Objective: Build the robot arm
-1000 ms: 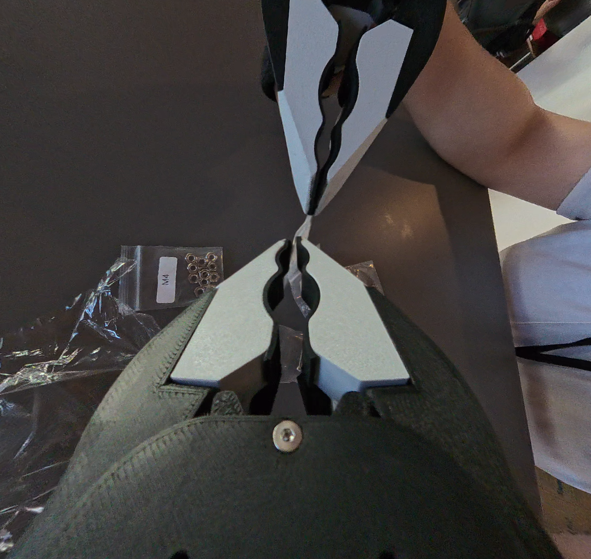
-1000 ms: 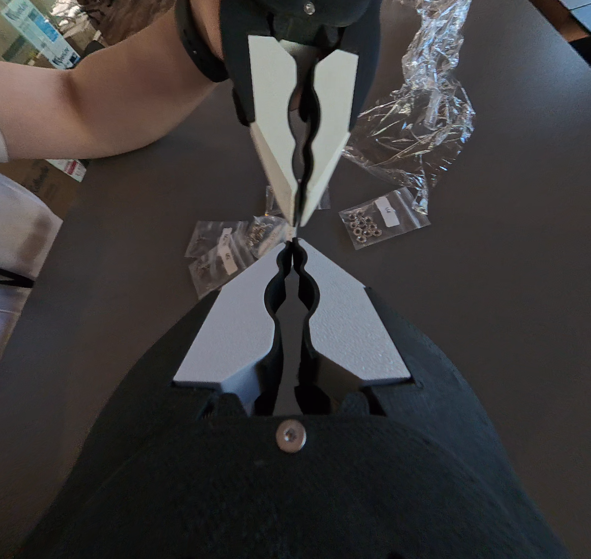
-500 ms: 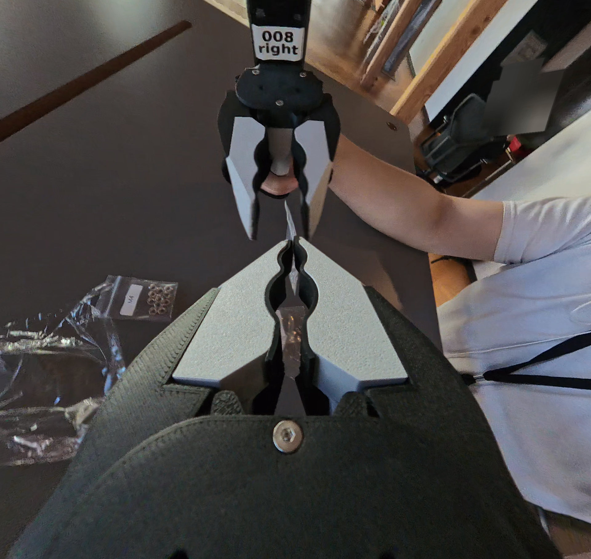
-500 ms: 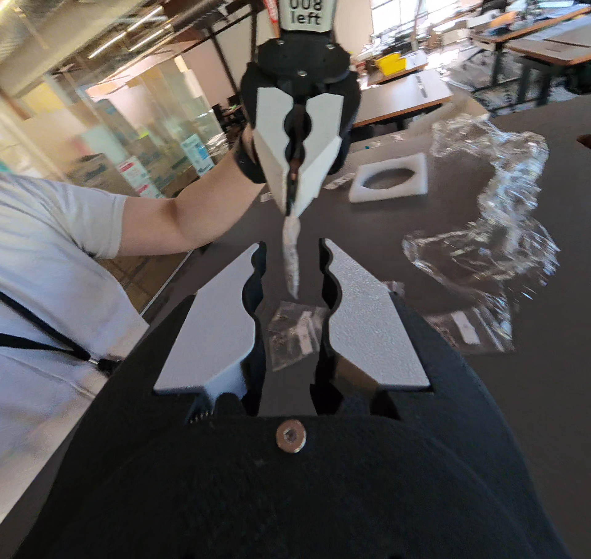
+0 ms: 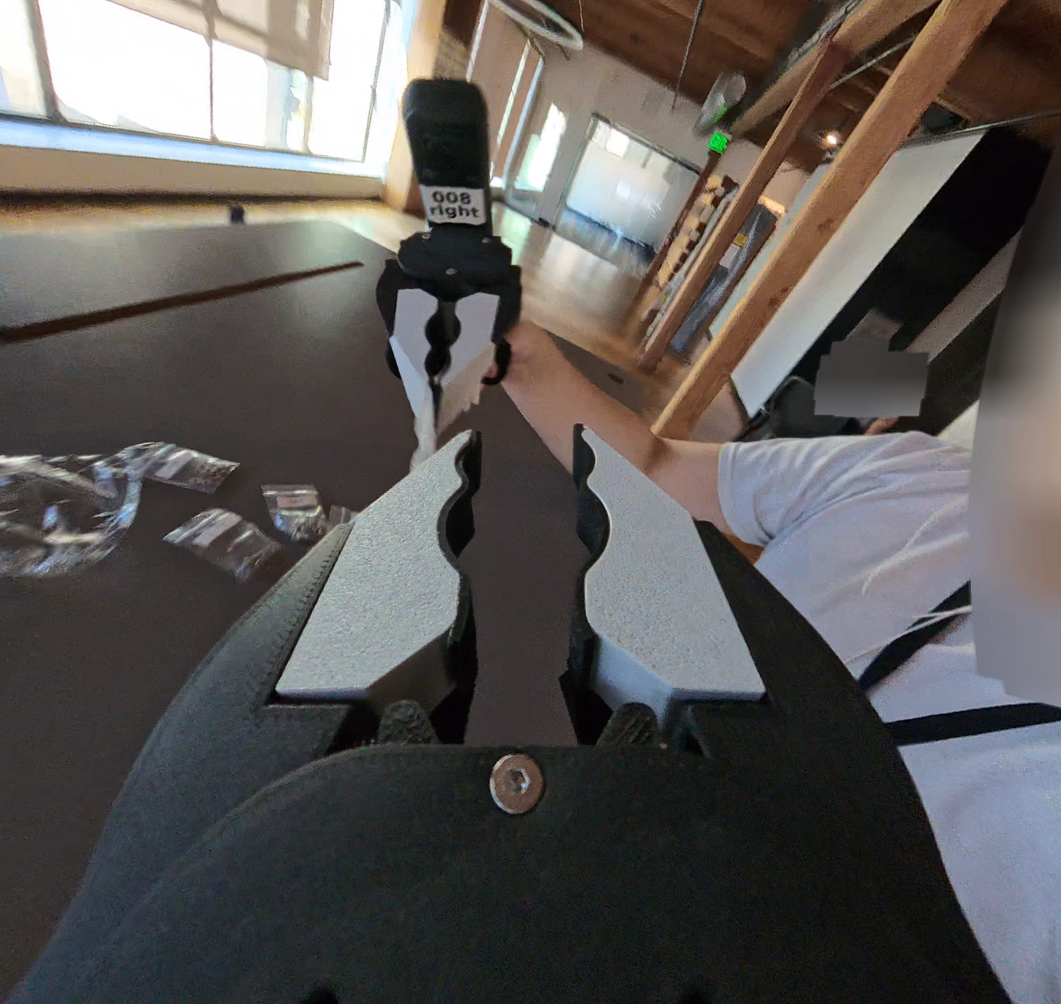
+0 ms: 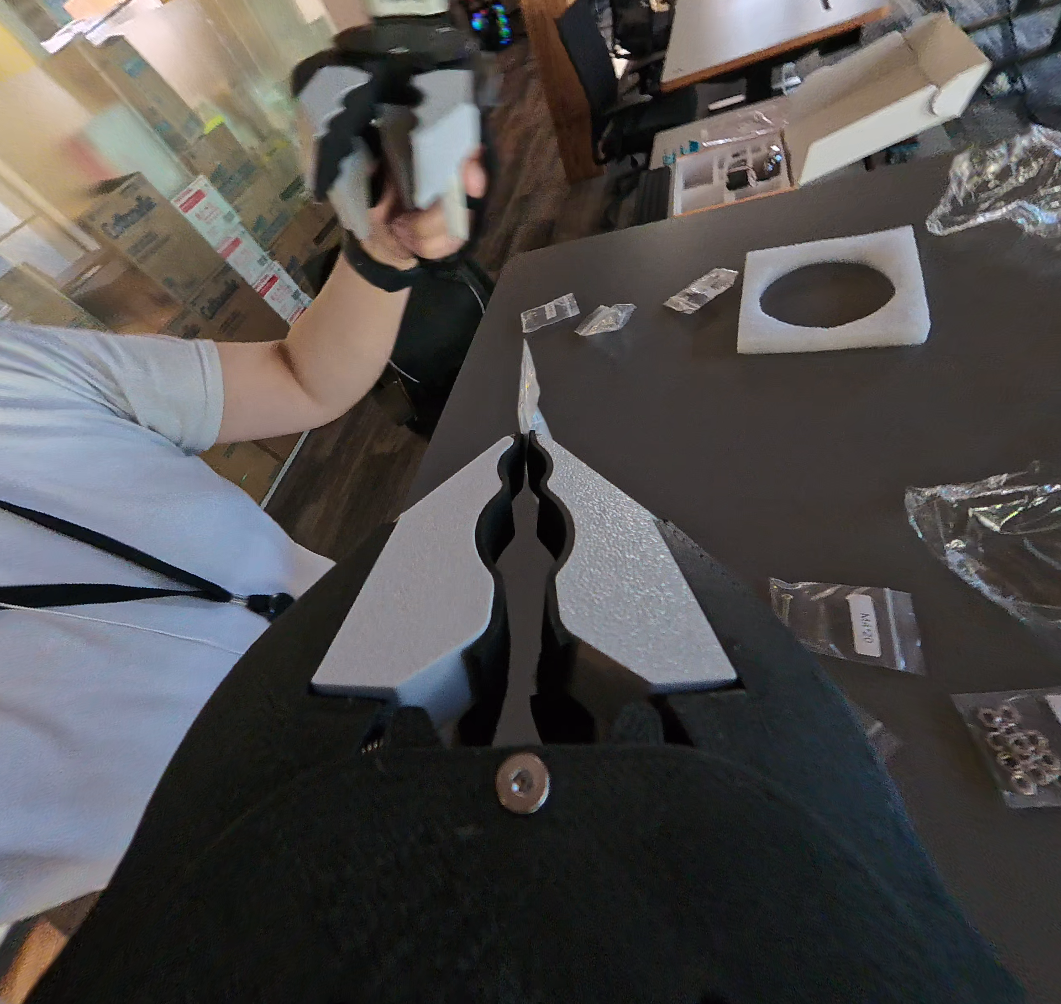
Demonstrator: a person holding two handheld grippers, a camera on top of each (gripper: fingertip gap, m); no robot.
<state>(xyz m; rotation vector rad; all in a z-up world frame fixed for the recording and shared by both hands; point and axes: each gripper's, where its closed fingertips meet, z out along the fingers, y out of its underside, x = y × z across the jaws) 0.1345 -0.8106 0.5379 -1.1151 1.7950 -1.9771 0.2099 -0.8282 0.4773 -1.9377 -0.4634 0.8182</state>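
My right gripper (image 6: 525, 437) is shut on the top edge of a small clear plastic bag (image 6: 527, 396), seen edge-on and held above the dark table (image 6: 717, 436). In the left wrist view the right gripper (image 5: 433, 402) faces me, shut, with the bag (image 5: 425, 436) hanging from its tips. My left gripper (image 5: 525, 439) is open and empty, just right of and nearer than the hanging bag. In the right wrist view the left gripper (image 6: 407, 224) is blurred, open, raised off the table's left edge.
A white foam square with an oval hole (image 6: 832, 293) lies at the back. Small bags of hardware (image 6: 850, 623), a bag of nuts (image 6: 1016, 746) and crumpled clear wrap (image 6: 999, 540) lie to the right. More small bags (image 5: 229, 540) show in the left wrist view. A person's torso (image 6: 115, 574) is close on the left. There is about 9 cm between the tips of the two grippers.
The bag has passed from the left gripper to the right. The right gripper opened, then shut on it; the left opened and pulled away. Both grippers tilted up.
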